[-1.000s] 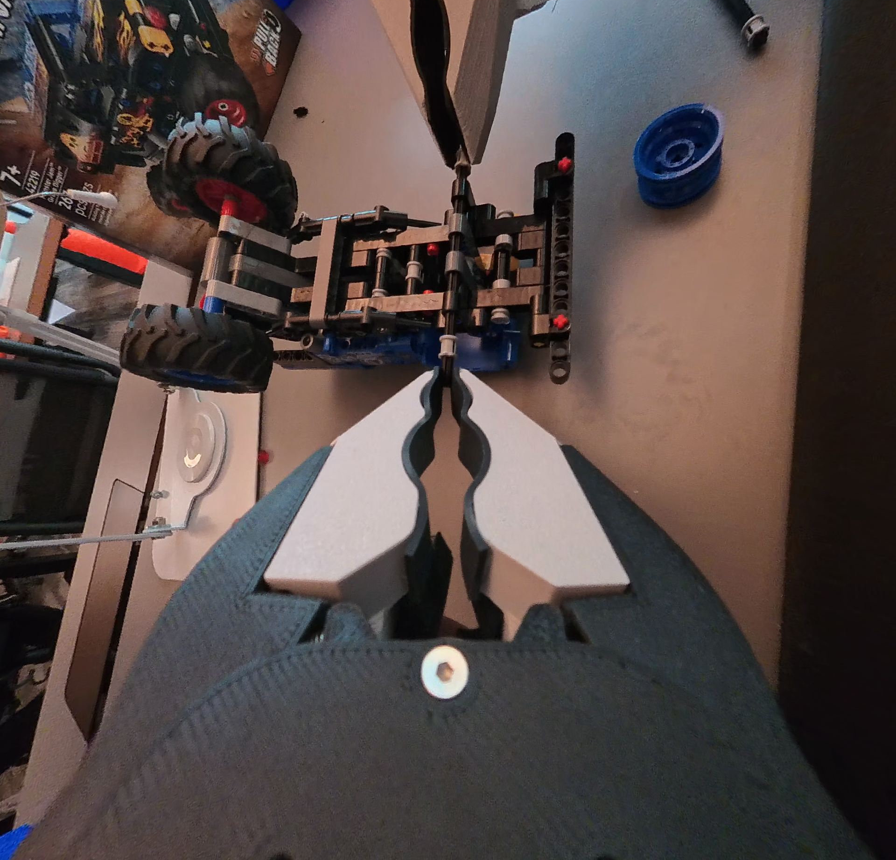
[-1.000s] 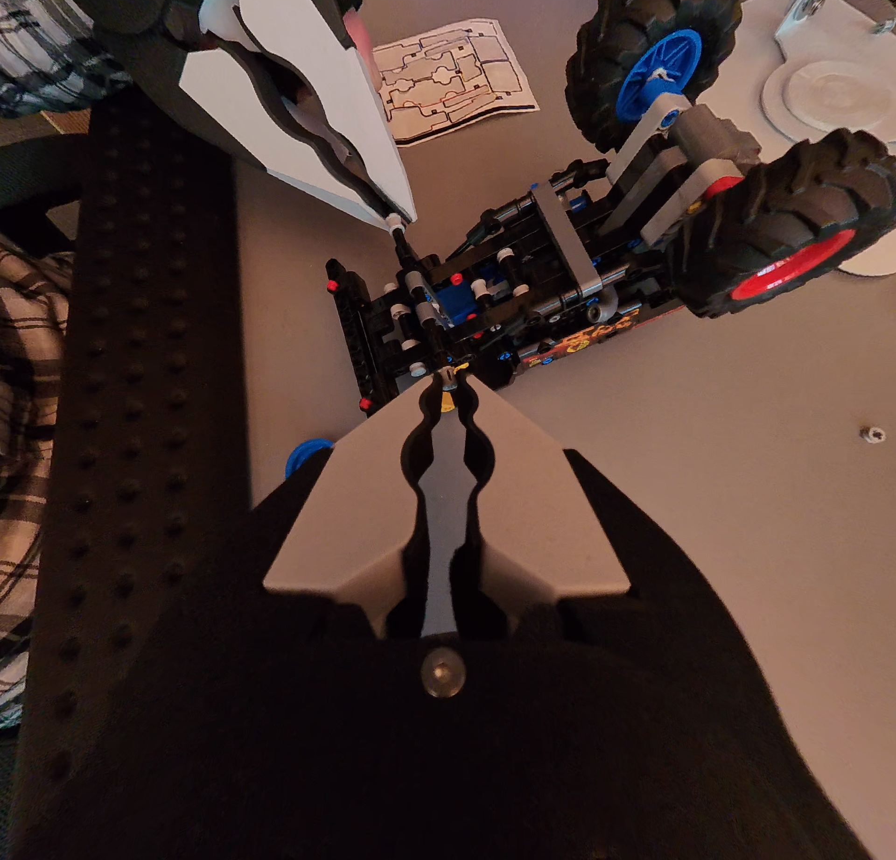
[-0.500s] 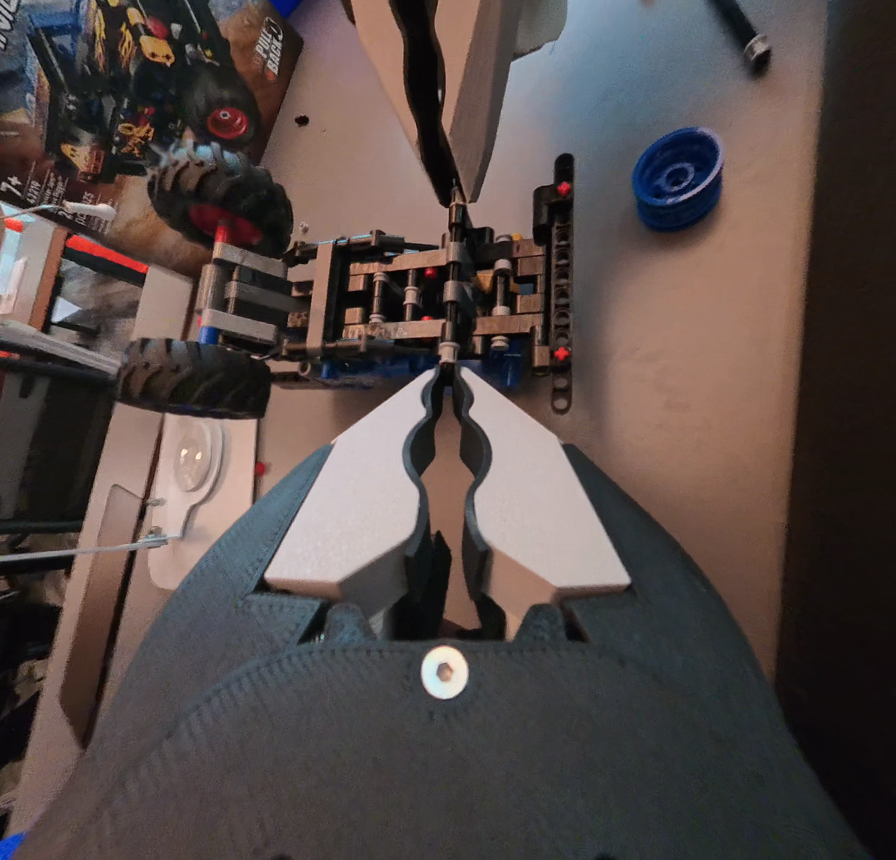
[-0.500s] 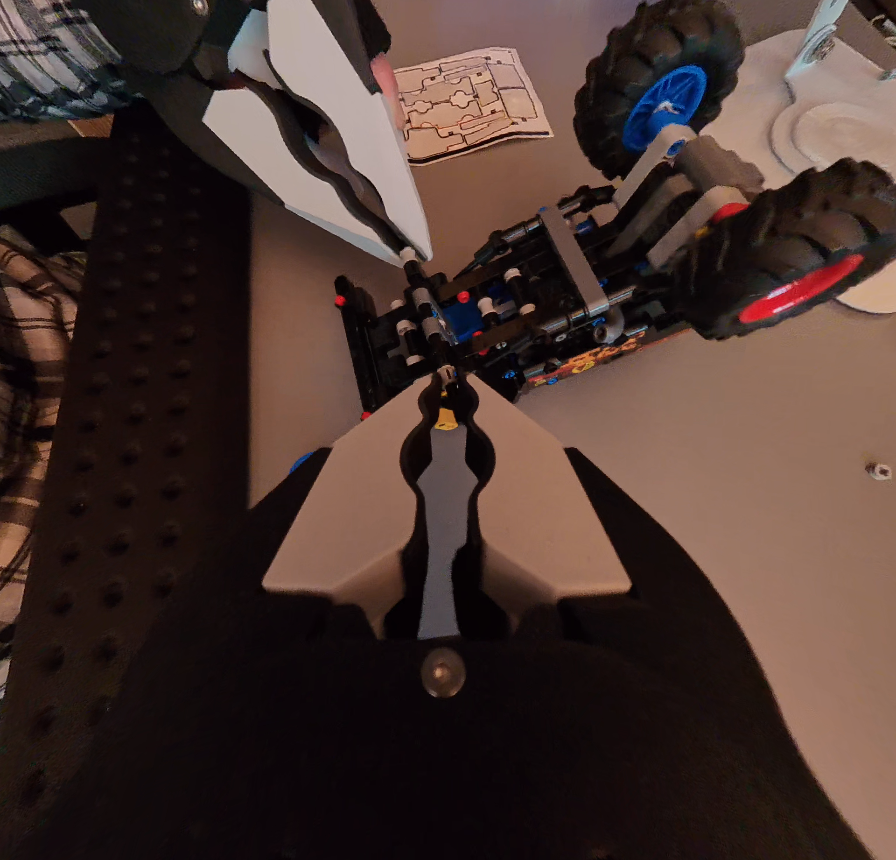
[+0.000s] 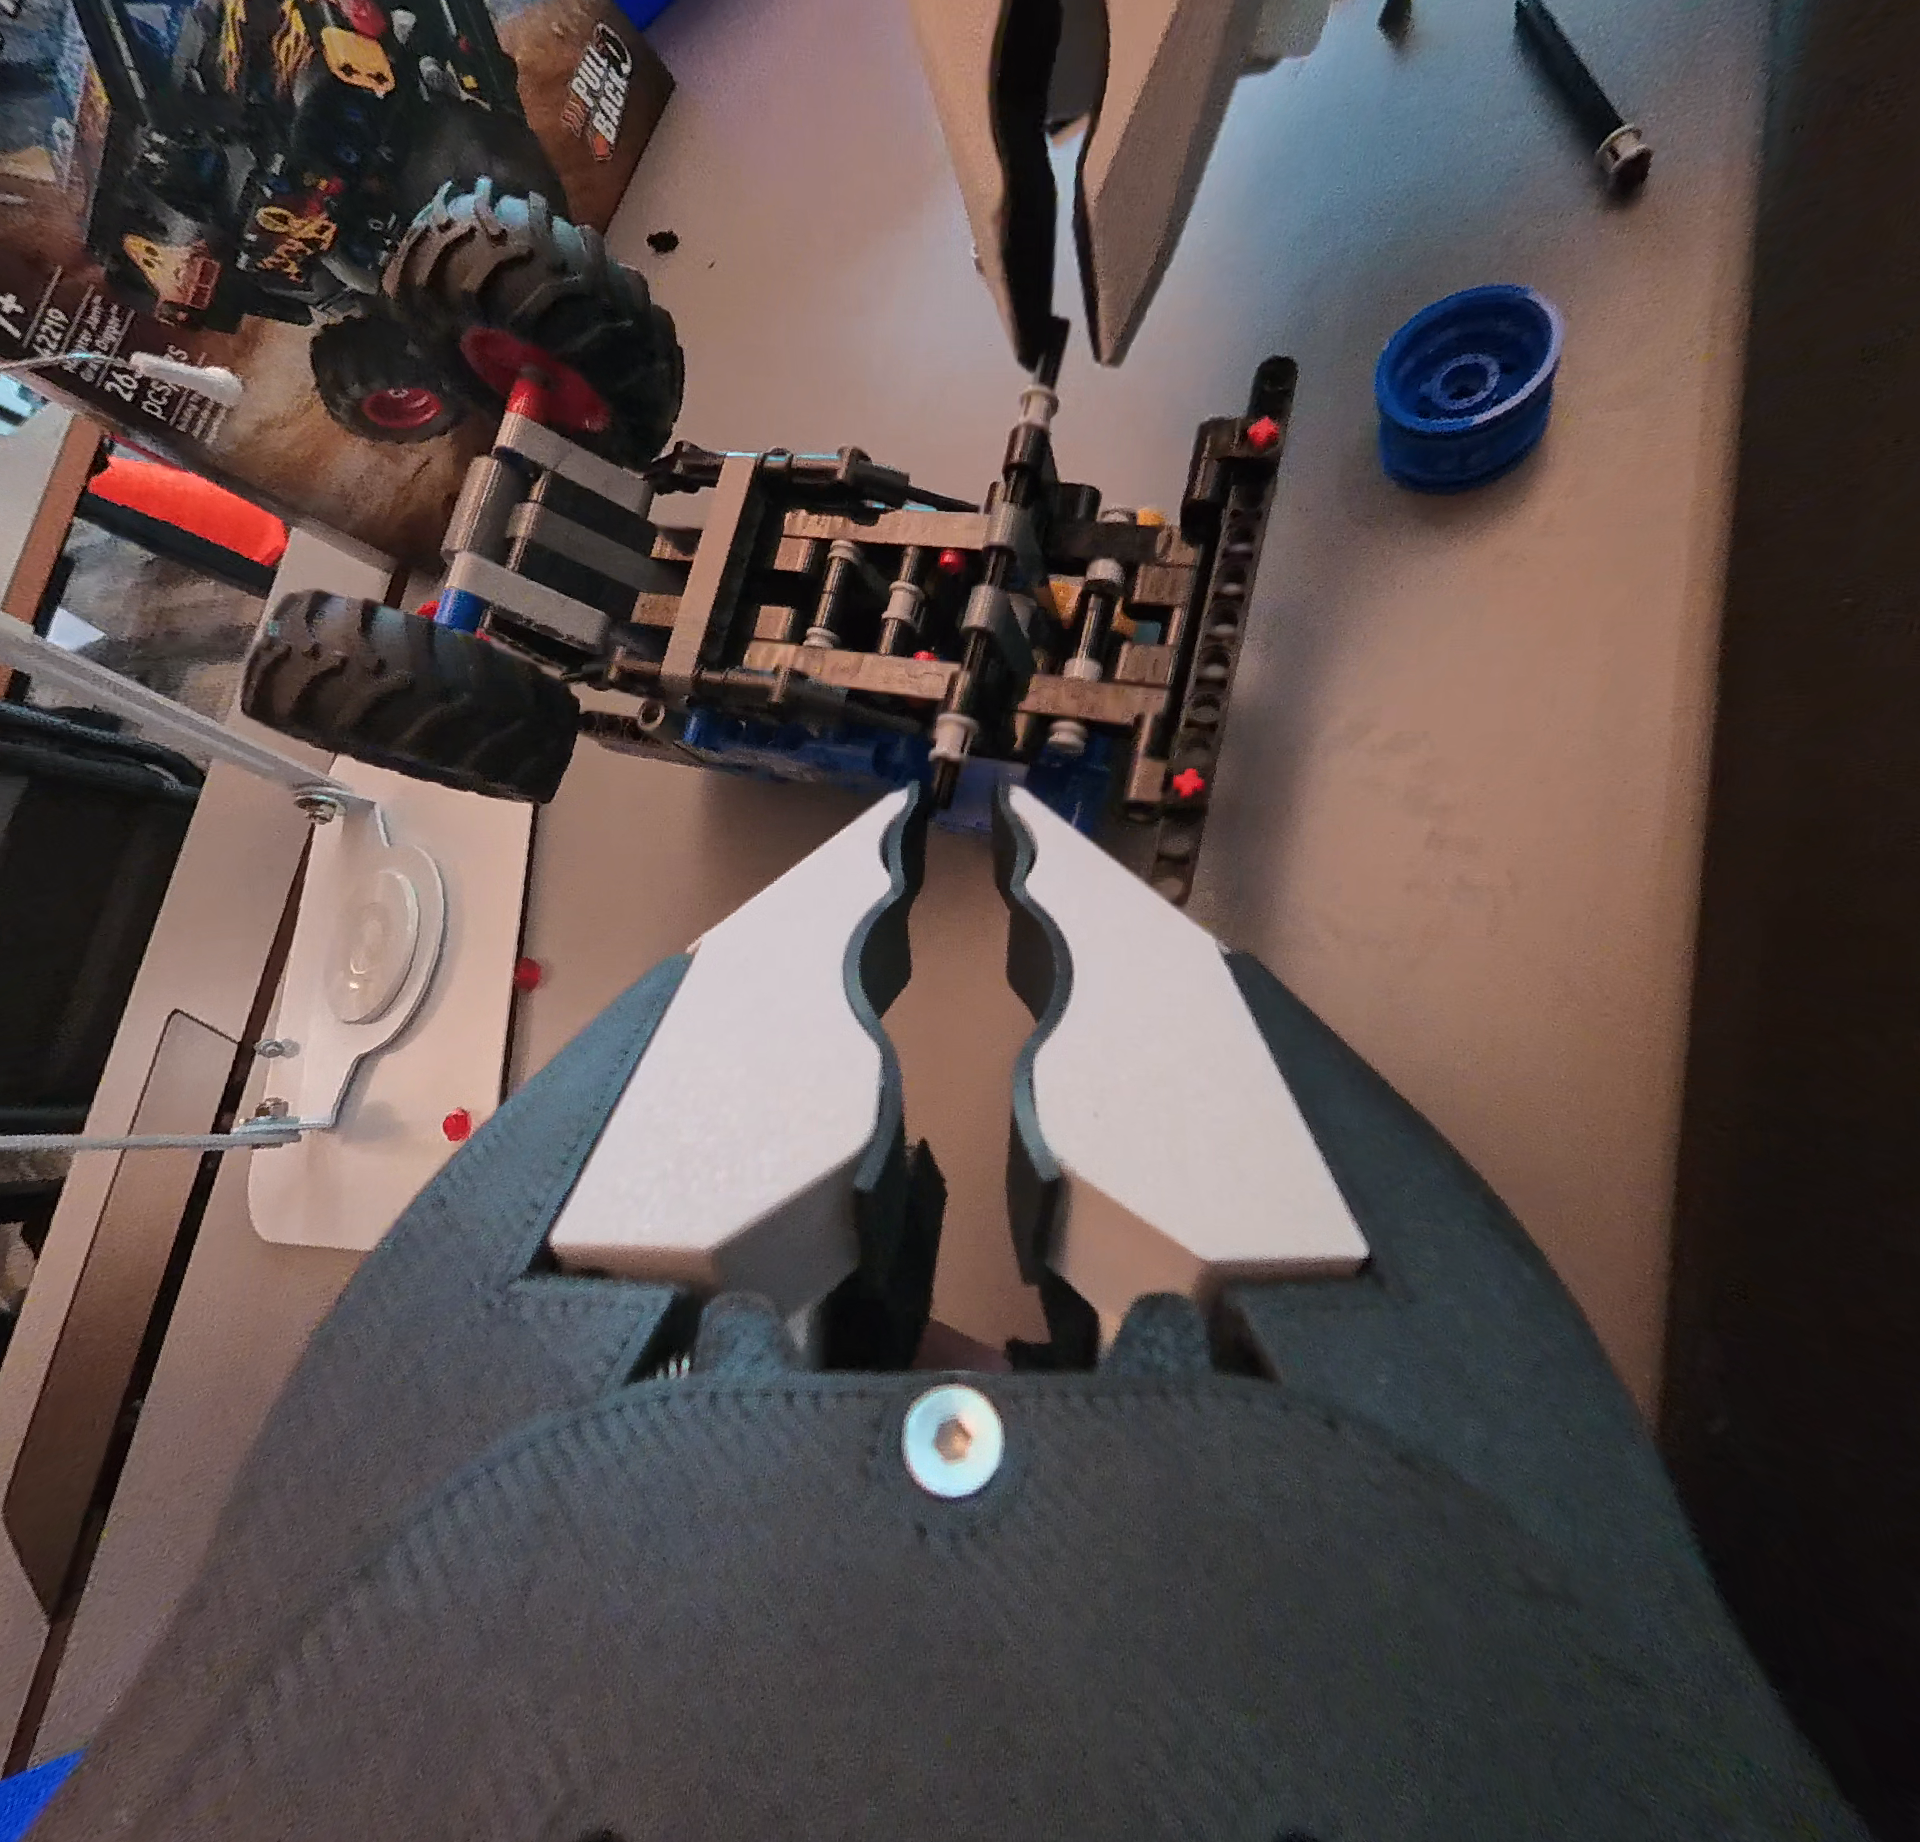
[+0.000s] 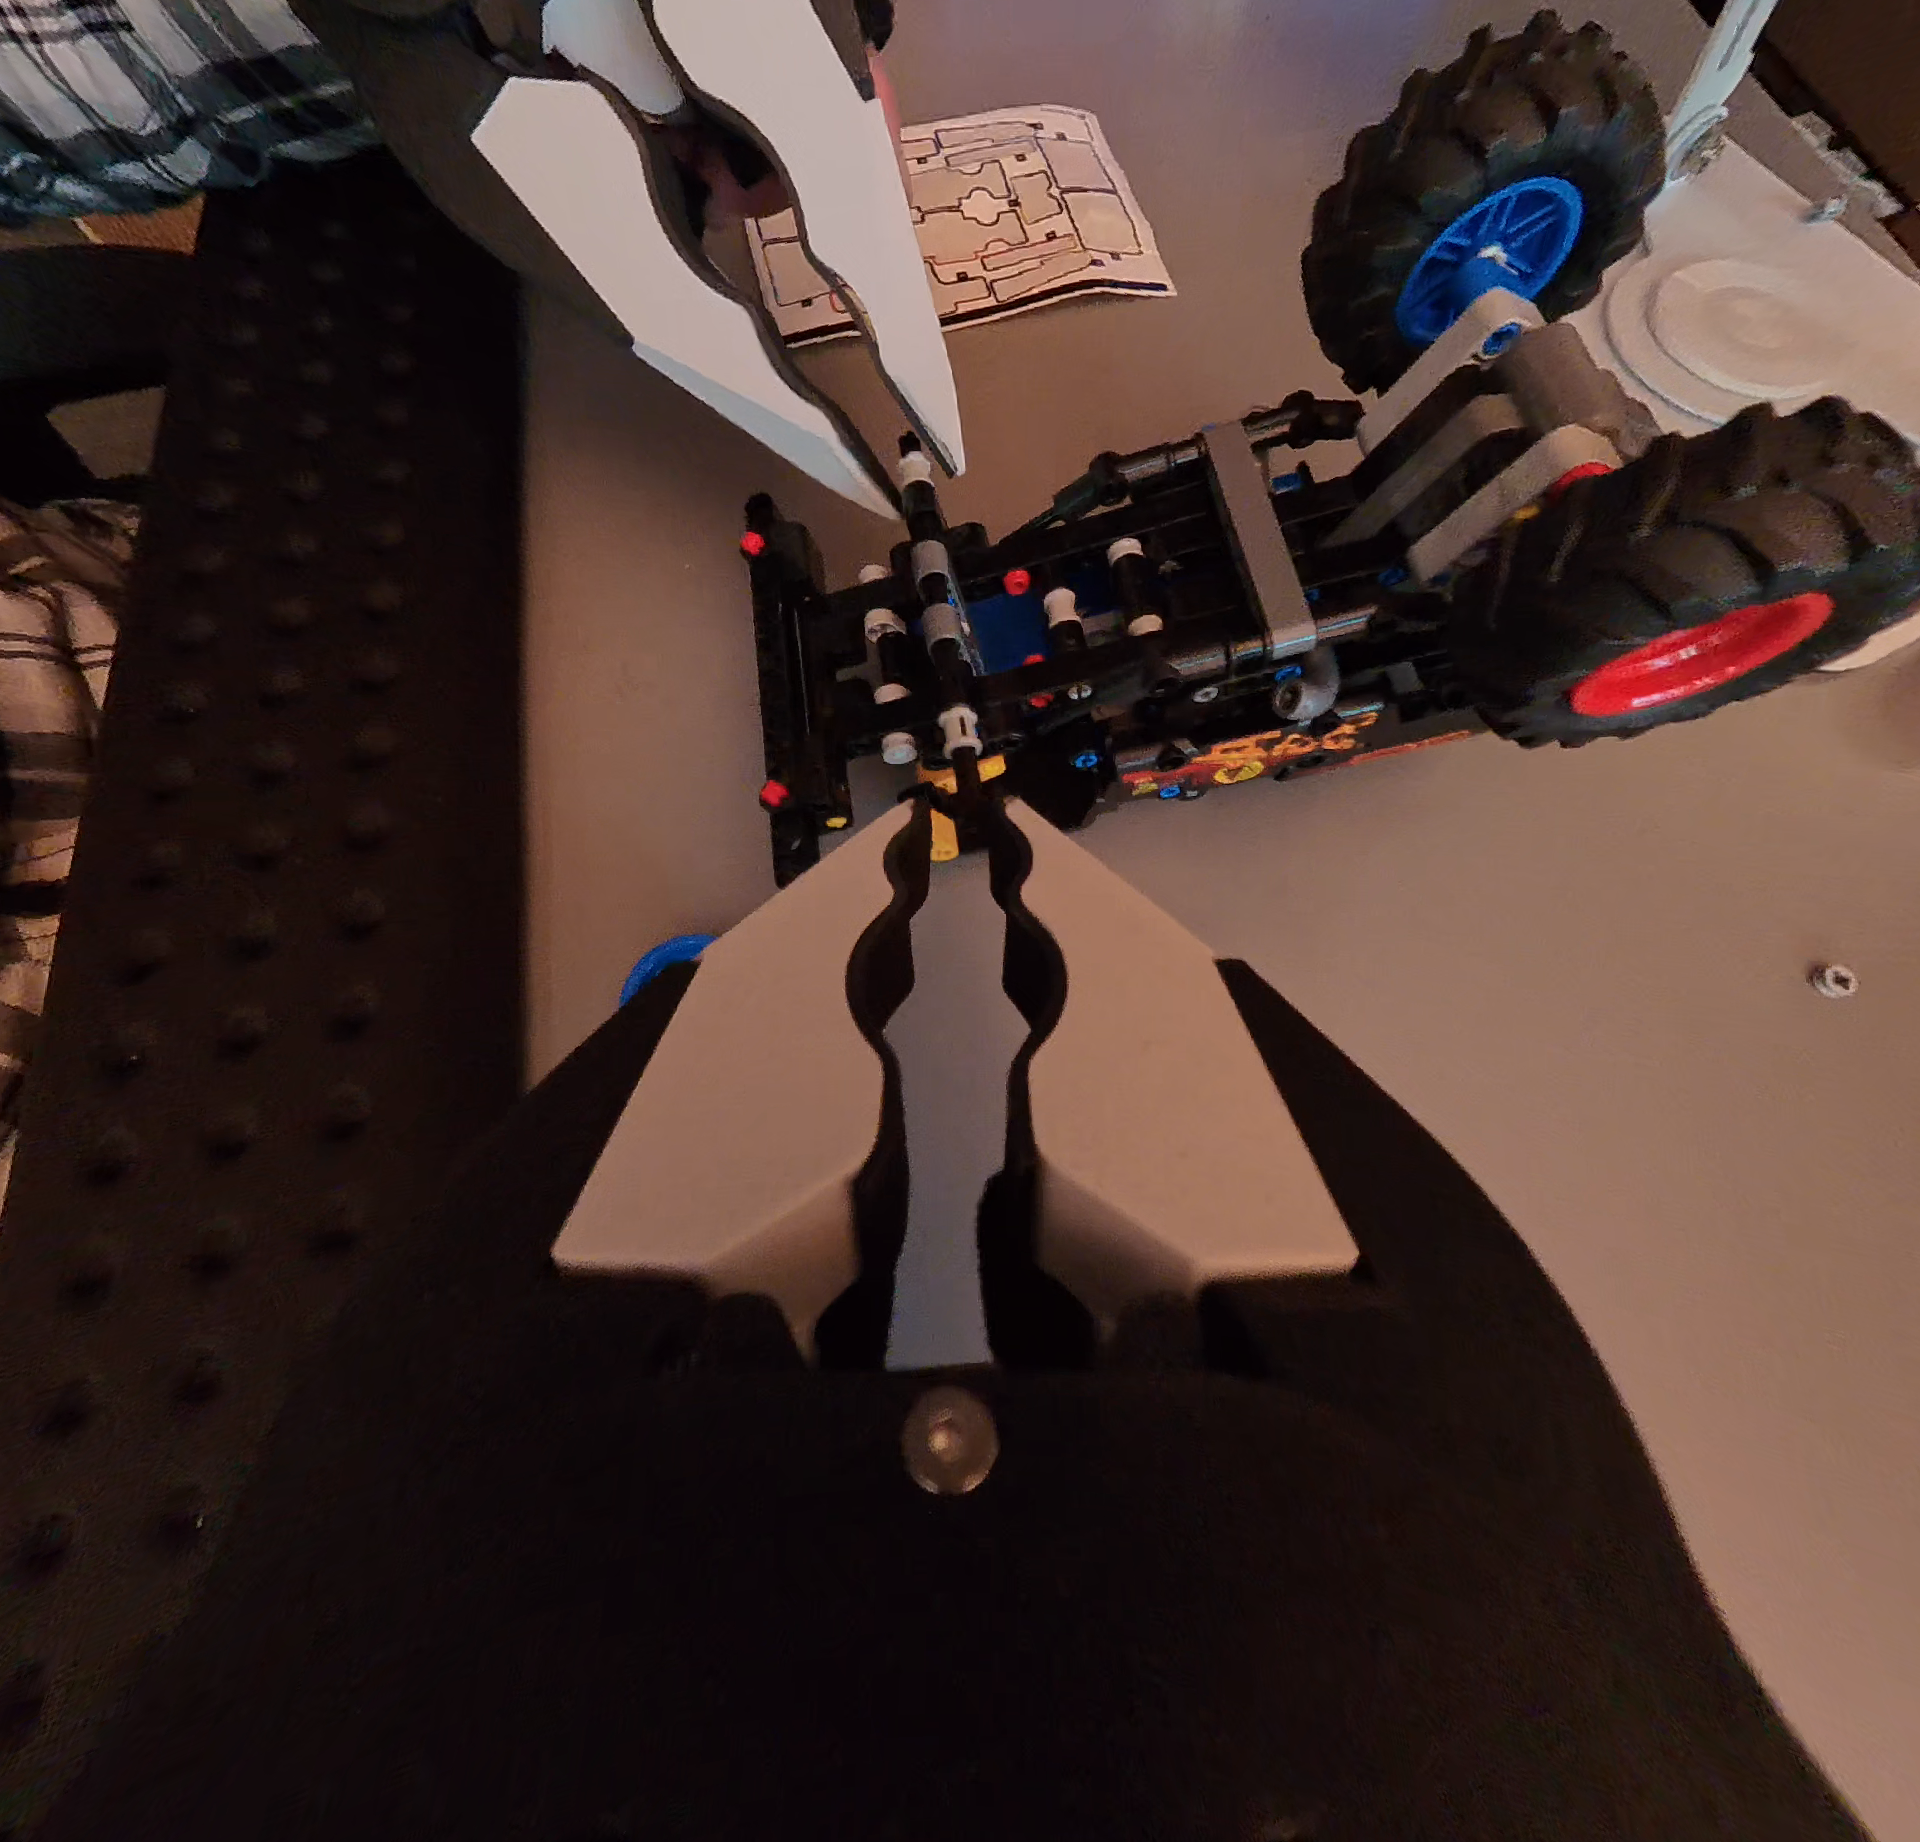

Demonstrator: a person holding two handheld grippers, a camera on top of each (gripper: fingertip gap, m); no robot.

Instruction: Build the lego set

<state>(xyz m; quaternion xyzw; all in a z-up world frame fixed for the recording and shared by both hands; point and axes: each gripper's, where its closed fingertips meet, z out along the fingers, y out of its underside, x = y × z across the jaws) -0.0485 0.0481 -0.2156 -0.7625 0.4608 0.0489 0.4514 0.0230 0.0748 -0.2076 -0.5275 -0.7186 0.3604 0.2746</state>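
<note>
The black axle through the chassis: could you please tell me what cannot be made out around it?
- Left wrist view: axle near end lies between the left gripper fingers; contact unclear, dark on dark.
- Right wrist view: loose blue wheel hub mostly hidden behind the right gripper.
- Left wrist view: set box cut off by the edge.

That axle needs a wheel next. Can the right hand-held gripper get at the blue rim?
Probably yes. The blue rim lies alone on bare table beside the chassis, close by the right hand-held gripper, whose jaws stand open; it only has to leave the axle.
</note>
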